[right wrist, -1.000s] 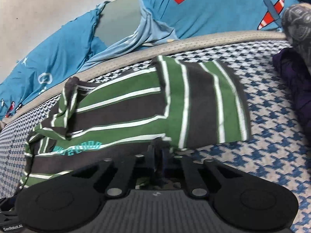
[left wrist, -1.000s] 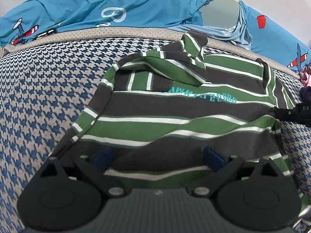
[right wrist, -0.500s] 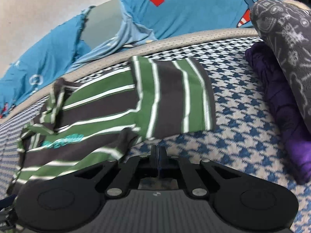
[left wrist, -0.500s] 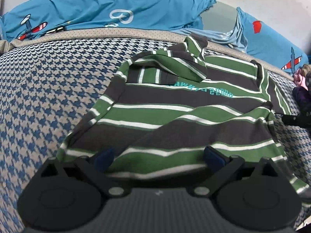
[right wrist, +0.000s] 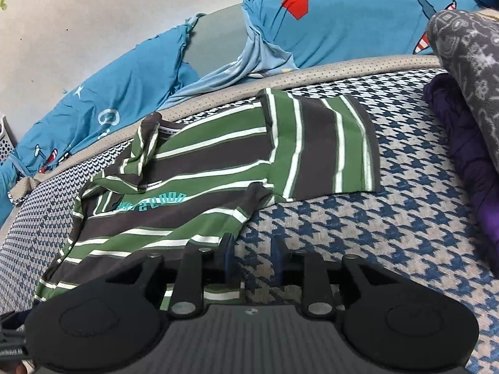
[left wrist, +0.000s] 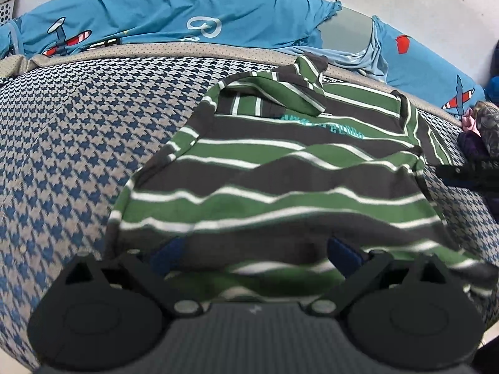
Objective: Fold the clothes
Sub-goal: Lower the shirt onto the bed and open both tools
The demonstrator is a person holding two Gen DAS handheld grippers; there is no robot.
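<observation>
The shirt [left wrist: 274, 187] is striped green, dark grey and white, with teal lettering. It lies on a blue-and-beige houndstooth cover [left wrist: 78, 143]. The far bedding [left wrist: 174, 15] is bright blue with red-and-white planes.

A houndstooth bed [left wrist: 78, 143] carries a striped shirt [left wrist: 280, 180] (rumpled) and purple clothes [right wrist: 467, 162].

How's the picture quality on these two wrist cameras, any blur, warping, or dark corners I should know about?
Left wrist view: fisheye bends the mattress edge into an arc, corners go dark, and the striped shirt smears soft near the left gripper. Right wrist view: same curved warping, shirt stripes mostly sharp, patterned grey blanket soft at the right edge; lighting is even and flat, with no glare.
</observation>
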